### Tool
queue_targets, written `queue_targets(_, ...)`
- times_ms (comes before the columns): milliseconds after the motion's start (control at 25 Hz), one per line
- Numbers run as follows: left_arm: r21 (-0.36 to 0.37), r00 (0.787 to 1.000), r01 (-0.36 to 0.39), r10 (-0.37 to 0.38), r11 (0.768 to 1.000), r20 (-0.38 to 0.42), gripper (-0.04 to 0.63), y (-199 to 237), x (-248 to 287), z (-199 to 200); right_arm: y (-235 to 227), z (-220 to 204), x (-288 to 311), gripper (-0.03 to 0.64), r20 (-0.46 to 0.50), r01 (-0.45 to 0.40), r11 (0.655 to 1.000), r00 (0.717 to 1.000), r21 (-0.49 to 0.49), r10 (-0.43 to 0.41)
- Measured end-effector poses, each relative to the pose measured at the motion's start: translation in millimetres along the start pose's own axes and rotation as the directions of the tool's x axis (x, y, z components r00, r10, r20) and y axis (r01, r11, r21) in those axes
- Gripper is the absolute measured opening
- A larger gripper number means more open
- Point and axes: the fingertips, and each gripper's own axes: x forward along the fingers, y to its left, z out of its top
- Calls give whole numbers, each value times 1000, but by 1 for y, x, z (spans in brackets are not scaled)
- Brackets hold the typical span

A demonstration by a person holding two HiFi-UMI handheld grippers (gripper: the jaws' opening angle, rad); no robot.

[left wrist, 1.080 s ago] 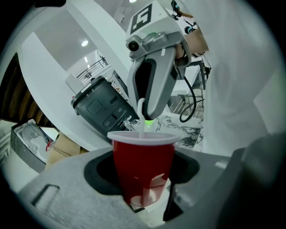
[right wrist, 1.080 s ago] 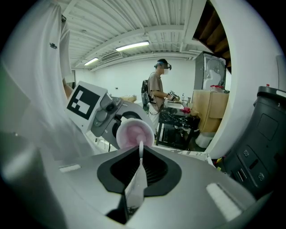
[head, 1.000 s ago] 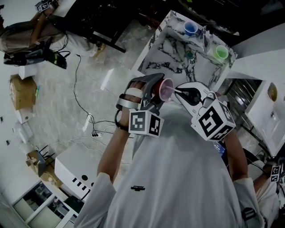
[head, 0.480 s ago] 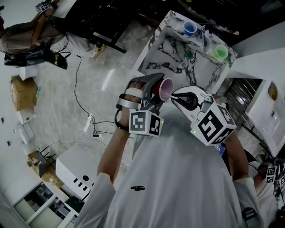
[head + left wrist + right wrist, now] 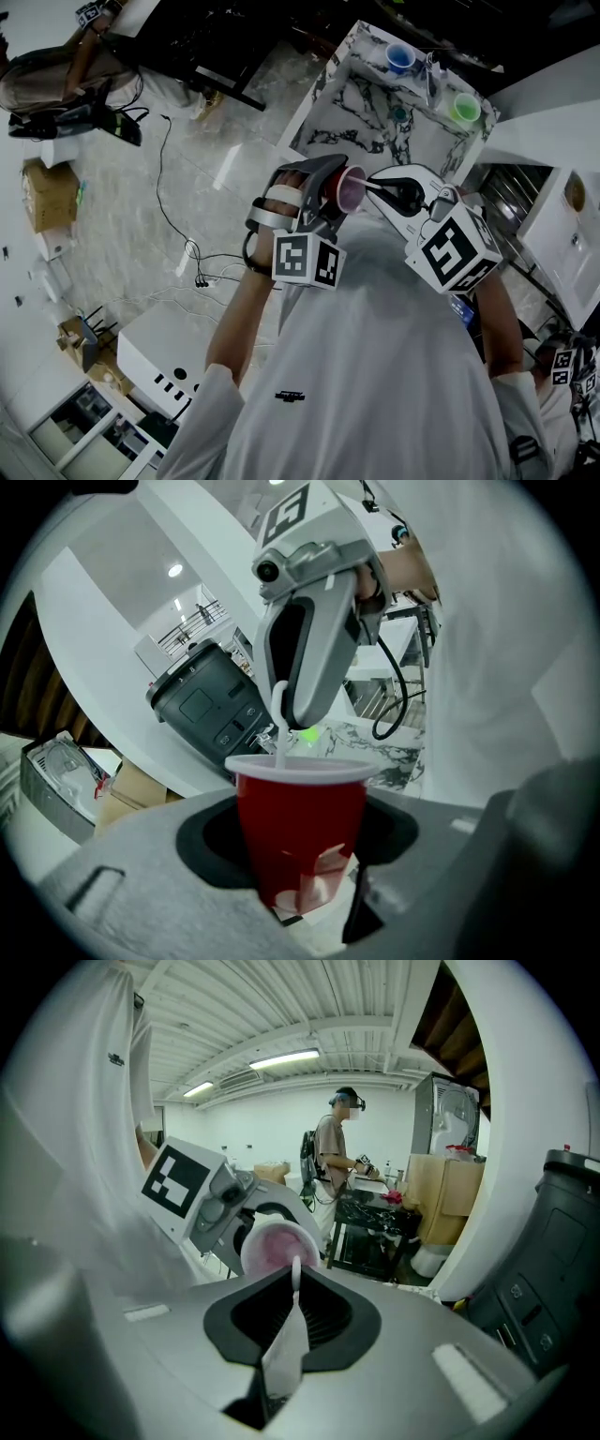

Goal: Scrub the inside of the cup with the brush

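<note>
My left gripper (image 5: 323, 194) is shut on a red cup (image 5: 343, 188) with a white rim, held in front of the person's chest with its mouth towards the right gripper. In the left gripper view the cup (image 5: 300, 827) stands between the jaws. My right gripper (image 5: 377, 188) is shut on the white handle of a brush (image 5: 285, 1344). The handle (image 5: 278, 726) drops past the rim into the cup, and the brush head is hidden inside. From the right gripper view the cup's pale pink inside (image 5: 279, 1246) shows just beyond the handle's tip.
A marble-patterned counter (image 5: 375, 103) lies ahead with a blue cup (image 5: 401, 58) and a green cup (image 5: 466, 110) on it. Cables (image 5: 187, 253) trail over the floor at left. A black bin (image 5: 202, 705) stands nearby. Another person (image 5: 333, 1147) stands at a dark table (image 5: 380, 1222).
Half a second ago the right gripper had drawn back and down from the cup; it has now moved up and forward, with the brush in the cup again. The left gripper barely moved.
</note>
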Motion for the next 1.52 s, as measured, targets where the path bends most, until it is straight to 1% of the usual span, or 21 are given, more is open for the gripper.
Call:
queue_targets(80, -10, 1000, -4, 4, 1000, 10, 259, 2, -1, 2, -2, -9, 1, 28, -31, 1, 1000, 1000, -5, -1)
queue_targets(240, -15, 1000, -11, 11, 1000, 17, 259, 5, -3, 4, 7, -26, 1, 28, -92, -42, 999, 995, -13, 41)
queue_targets(320, -8, 1000, -10, 10, 1000, 18, 259, 5, -3, 6, 14, -31, 0, 28, -106, -61, 998, 993, -12, 60)
queue_targets(520, -2, 1000, -3, 3, 1000, 22, 260, 3, 0, 8, 22, -27, -7, 28, -85, -94, 995, 992, 13, 95)
queue_targets(720, 7, 1000, -3, 3, 1000, 18, 259, 5, 0, 8, 27, -15, -14, 28, -40, -113, 993, 993, 22, 113)
queue_targets(1000, 14, 1000, 4, -5, 1000, 10, 259, 0, 1, 6, 17, 0, -22, 28, -10, -84, 996, 996, -1, 84)
queue_targets(1200, 22, 1000, 6, -6, 1000, 9, 259, -3, 2, 8, 1, -2, -26, 28, -13, -42, 999, 999, -7, 42)
queue_targets(1360, 24, 1000, -5, 5, 1000, 15, 259, 2, 1, 11, -10, -12, -30, 29, -44, -6, 1000, 999, 12, 7)
queue_targets(1520, 28, 1000, -14, 13, 1000, 13, 259, 6, 2, 9, -9, -26, -34, 28, -84, 0, 999, 997, 33, 3)
